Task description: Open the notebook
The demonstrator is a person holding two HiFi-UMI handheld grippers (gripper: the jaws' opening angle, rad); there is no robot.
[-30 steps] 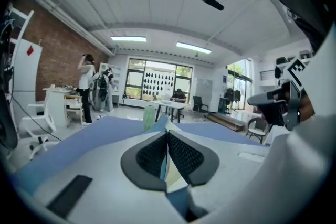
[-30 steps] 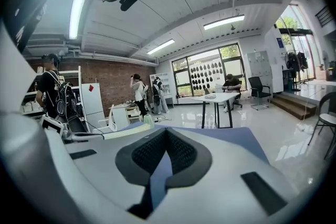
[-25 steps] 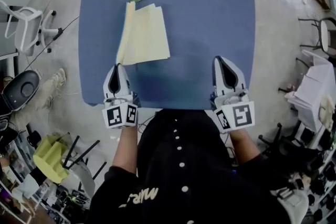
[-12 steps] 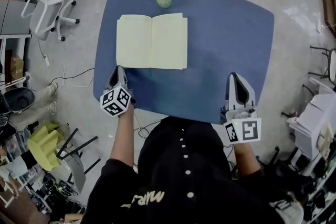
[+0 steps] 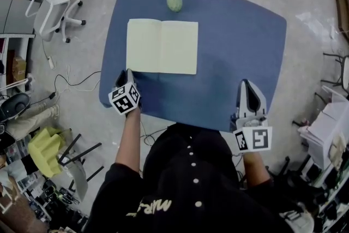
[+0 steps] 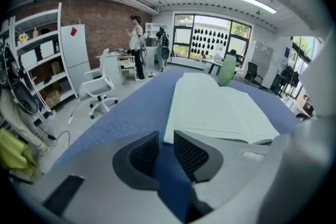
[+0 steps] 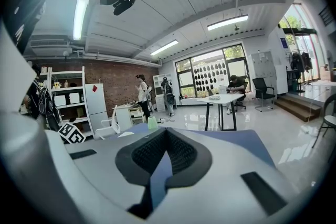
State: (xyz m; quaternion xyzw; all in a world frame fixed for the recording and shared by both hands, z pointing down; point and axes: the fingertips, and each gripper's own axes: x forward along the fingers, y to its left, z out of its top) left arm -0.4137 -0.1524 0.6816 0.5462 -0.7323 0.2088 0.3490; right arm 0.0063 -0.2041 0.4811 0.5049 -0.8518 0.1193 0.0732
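The notebook lies open flat on the blue table, showing two cream pages; in the left gripper view the notebook starts just beyond the jaws. My left gripper points down at the table just short of the notebook's near left corner. The left gripper has just been opening its jaws; a narrow gap shows, with nothing in it. My right gripper hovers over the table's near right edge, far from the notebook. In its own view the right gripper has its tips together and holds nothing.
A green vase stands just beyond the notebook. A white office chair and cables are on the floor at the left, with a yellow object lower left. Chairs and clutter line the right side.
The notebook's left leaf, standing up a second ago, now lies flat and open. The left gripper has tipped downward near the notebook's front corner and its jaws have parted. The right gripper has stayed put.
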